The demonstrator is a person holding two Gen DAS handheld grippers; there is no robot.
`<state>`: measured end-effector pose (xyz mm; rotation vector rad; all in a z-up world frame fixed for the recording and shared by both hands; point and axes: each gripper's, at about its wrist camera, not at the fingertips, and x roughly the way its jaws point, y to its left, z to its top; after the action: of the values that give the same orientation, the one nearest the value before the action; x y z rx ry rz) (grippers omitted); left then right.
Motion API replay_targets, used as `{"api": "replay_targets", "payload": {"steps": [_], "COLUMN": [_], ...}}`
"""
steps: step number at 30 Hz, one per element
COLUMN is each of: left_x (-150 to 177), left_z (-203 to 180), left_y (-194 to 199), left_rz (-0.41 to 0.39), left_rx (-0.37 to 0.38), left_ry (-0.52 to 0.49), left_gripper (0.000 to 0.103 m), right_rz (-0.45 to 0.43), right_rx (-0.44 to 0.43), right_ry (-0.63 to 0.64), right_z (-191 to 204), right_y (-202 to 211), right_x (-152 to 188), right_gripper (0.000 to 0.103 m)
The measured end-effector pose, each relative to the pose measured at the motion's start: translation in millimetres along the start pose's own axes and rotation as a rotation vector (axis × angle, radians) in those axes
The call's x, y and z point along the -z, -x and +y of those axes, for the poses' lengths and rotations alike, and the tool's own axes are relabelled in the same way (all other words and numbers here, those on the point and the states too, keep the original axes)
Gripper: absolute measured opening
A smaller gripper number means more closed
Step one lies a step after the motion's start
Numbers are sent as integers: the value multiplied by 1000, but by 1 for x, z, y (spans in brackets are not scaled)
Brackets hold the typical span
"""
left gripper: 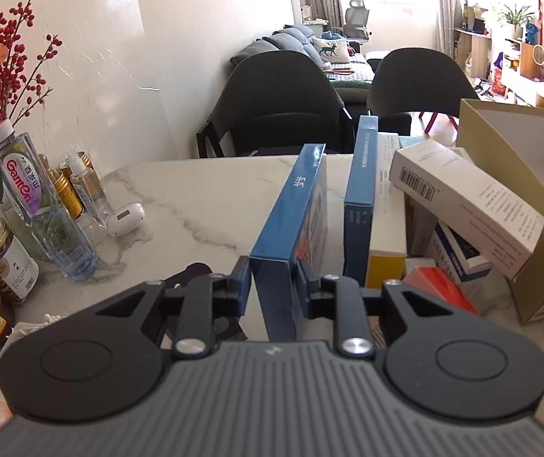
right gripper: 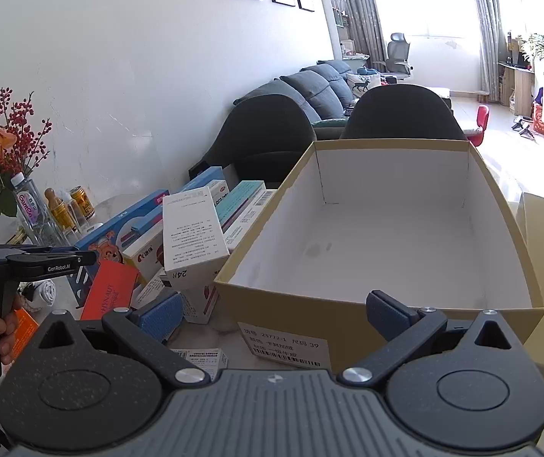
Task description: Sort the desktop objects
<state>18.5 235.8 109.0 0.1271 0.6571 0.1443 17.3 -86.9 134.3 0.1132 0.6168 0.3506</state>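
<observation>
The table looks like polished, grey-veined marble. The blue box is glossy card, while the big open box is matt brown cardboard, white inside. The water bottle seems clear plastic.

**Two wrist views, low over the table**

Your left wrist camera sits low, close behind the blue box, facing the chairs. Your right wrist camera looks from higher into the cardboard box. Both share that carton, the pile of small boxes and the far room.
</observation>
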Motion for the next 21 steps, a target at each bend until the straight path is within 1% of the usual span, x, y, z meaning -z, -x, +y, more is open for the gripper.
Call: {"api": "replay_targets", "payload": {"steps": [2, 4, 5, 8, 10, 11, 12, 14, 16, 17, 18, 20, 21], "left_x": [-3, 0, 1, 2, 3, 3, 4, 4, 5, 5, 5, 5, 3], "left_z": [-3, -4, -5, -6, -7, -8, -8, -9, -10, -10, -11, -25, -24], "left_y": [10, 18, 20, 16, 13, 12, 11, 8, 5, 4, 1, 4, -1], "left_rz": [-15, -26, -27, -26, -25, -25, -24, -24, -23, -22, -18, 1, 11], "left_rx": [-15, -30, -33, -31, -30, -30, -29, -28, -27, -26, -26, -31, -31], "left_ry": [-4, -28, -36, -40, -43, -44, -46, -48, -51, -52, -54, -56, -54], "left_gripper": [23, 21, 19, 19, 21, 28, 40, 54, 56, 59, 63, 65, 65], "right_rz": [1, 1, -1, -7, -8, -5, 0, 8, 6, 2, -2, -9, -9], "right_rx": [-5, -11, -15, -25, -30, -34, -37, -46, -50, -49, -47, -42, -36], "right_ry": [-2, -5, -5, -1, 1, -2, -5, -7, 0, 6, 11, 17, 12], "right_z": [1, 2, 2, 5, 7, 7, 7, 9, 11, 12, 13, 13, 10], "right_y": [2, 4, 5, 10, 11, 11, 11, 12, 15, 18, 20, 23, 24], "right_x": [1, 1, 2, 5, 8, 9, 10, 12, 14, 15, 16, 17, 16], "right_gripper": [103, 103, 103, 103, 103, 103, 103, 103, 103, 103, 103, 103, 103]}}
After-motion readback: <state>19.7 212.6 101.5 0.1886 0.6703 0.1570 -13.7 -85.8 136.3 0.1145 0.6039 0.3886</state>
